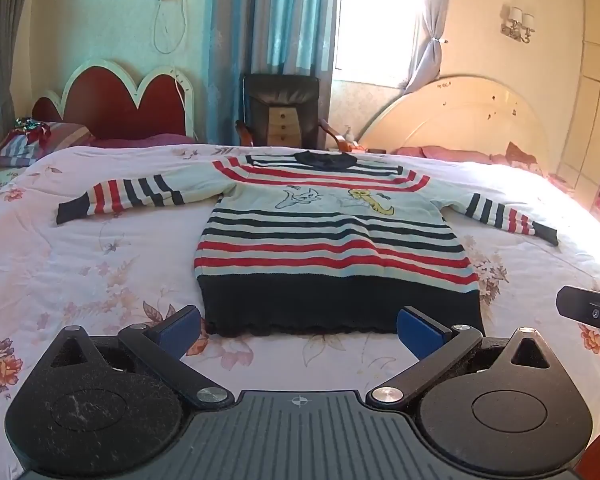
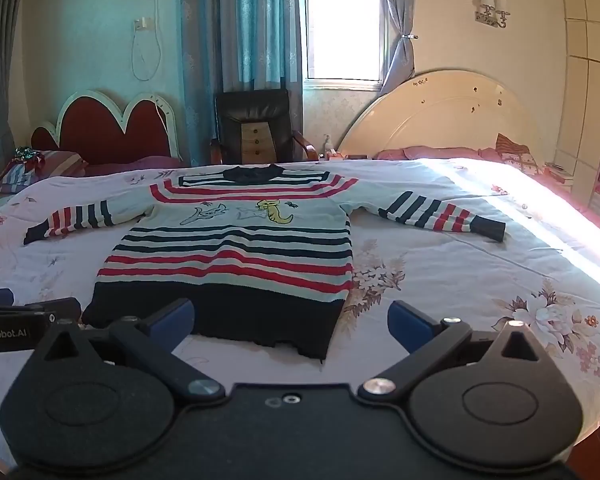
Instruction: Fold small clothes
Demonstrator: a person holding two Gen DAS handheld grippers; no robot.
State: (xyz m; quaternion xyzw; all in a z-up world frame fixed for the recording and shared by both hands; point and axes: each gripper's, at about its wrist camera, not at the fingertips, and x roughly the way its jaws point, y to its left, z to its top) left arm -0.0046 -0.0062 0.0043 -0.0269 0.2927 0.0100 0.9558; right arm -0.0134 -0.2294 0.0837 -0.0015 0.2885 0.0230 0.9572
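A small striped sweater [image 1: 328, 236] lies flat on the bed, front up, both sleeves spread out sideways. It has red and navy stripes, a cartoon print on the chest and a wide navy hem nearest me. My left gripper [image 1: 300, 330] hovers just short of the hem, open, nothing between its blue pads. In the right wrist view the same sweater [image 2: 236, 248] sits left of centre. My right gripper [image 2: 290, 322] stands open near the hem's right corner, not touching it. Each gripper shows at the edge of the other's view: the right gripper [image 1: 592, 312], the left gripper [image 2: 16, 320].
The bed is covered by a white floral quilt [image 1: 100, 272]. Behind it stand a red headboard [image 1: 116, 104], a dark armchair [image 1: 280, 112] holding a small wooden drawer unit, and a cream round headboard [image 1: 460, 120]. Strong sunlight falls along the bed's right side [image 2: 540, 220].
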